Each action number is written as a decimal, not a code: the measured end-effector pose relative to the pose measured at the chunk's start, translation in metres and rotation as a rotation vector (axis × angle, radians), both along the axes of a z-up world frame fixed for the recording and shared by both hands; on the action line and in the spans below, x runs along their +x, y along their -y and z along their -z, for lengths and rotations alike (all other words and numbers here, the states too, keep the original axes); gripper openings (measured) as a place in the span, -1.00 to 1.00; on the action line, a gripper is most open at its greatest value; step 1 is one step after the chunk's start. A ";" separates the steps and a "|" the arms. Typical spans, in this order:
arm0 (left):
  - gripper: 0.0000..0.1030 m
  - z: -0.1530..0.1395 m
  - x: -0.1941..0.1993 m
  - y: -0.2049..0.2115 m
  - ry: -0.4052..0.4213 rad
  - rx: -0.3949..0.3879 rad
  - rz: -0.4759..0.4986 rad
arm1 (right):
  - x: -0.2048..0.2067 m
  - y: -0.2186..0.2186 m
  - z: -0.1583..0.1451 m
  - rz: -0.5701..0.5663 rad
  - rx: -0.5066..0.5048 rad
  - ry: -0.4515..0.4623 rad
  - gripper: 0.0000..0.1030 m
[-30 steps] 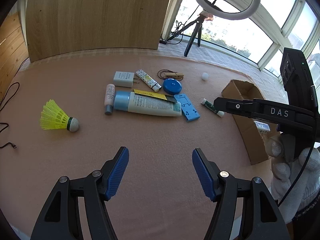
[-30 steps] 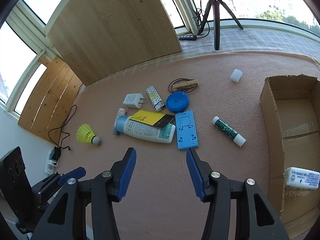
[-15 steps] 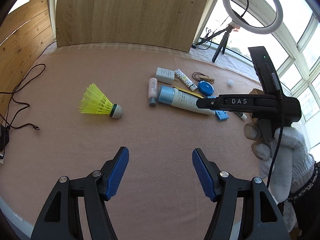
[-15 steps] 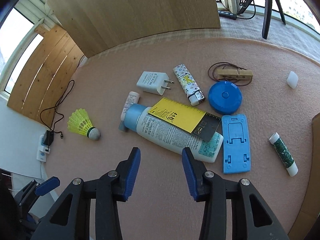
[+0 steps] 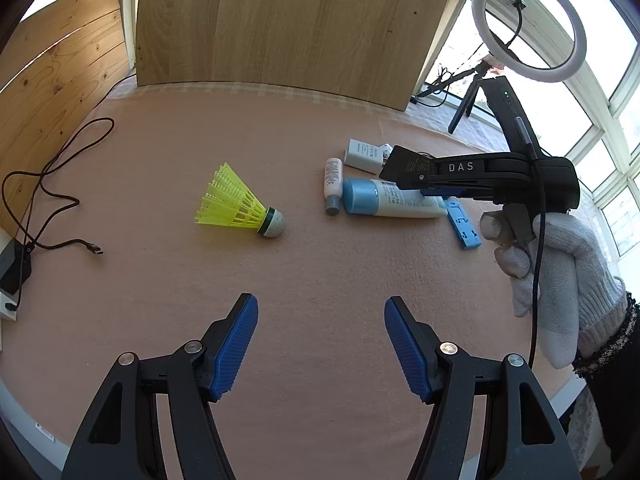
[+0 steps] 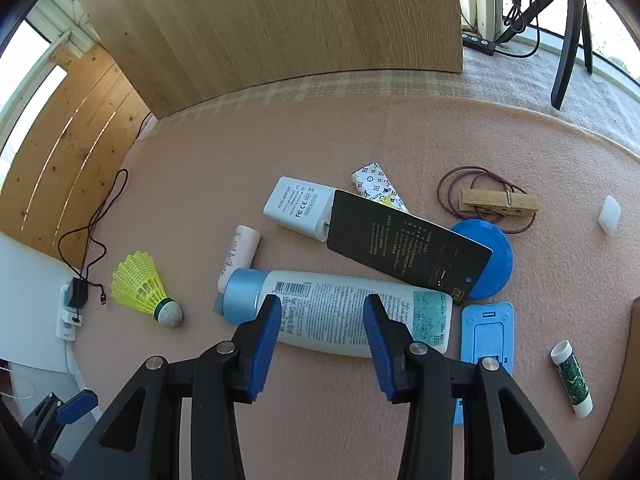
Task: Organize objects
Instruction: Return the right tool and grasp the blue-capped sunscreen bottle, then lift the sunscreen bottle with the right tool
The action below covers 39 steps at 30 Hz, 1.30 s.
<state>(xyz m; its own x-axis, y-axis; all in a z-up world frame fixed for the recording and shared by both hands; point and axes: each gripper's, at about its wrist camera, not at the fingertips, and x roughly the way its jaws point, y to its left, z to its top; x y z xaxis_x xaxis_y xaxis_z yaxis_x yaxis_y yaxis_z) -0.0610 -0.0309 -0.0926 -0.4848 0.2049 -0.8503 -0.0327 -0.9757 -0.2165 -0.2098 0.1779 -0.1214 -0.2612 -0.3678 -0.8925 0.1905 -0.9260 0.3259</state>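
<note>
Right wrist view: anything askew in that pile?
Yes. The black printed card lies propped crookedly across the white tube with the blue cap, the white charger and the round blue disc.

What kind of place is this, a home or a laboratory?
Probably a sunlit room or enclosed balcony at home, set up for recording: large windows, a ring light on a tripod, and household items such as a lotion tube on a pink mat.
</note>
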 end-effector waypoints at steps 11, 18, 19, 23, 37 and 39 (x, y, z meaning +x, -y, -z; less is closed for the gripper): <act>0.34 0.006 -0.001 0.008 0.016 0.005 -0.015 | -0.022 0.010 0.016 -0.025 -0.003 0.070 -0.24; 0.34 0.016 -0.006 0.009 0.037 0.026 -0.012 | 0.017 0.009 0.015 -0.071 -0.039 0.104 -0.24; 0.35 0.017 -0.007 0.008 0.039 0.028 -0.008 | 0.024 0.009 0.016 -0.074 -0.041 0.111 -0.24; 0.35 0.023 -0.012 0.000 0.050 0.030 0.009 | 0.047 0.011 0.022 -0.078 -0.071 0.120 -0.33; 0.34 0.036 -0.007 -0.029 0.075 0.034 0.092 | 0.108 -0.015 0.032 -0.001 -0.161 0.167 -0.36; 0.34 0.039 -0.006 -0.036 0.083 0.038 0.111 | 0.120 -0.022 0.032 0.025 -0.170 0.173 -0.36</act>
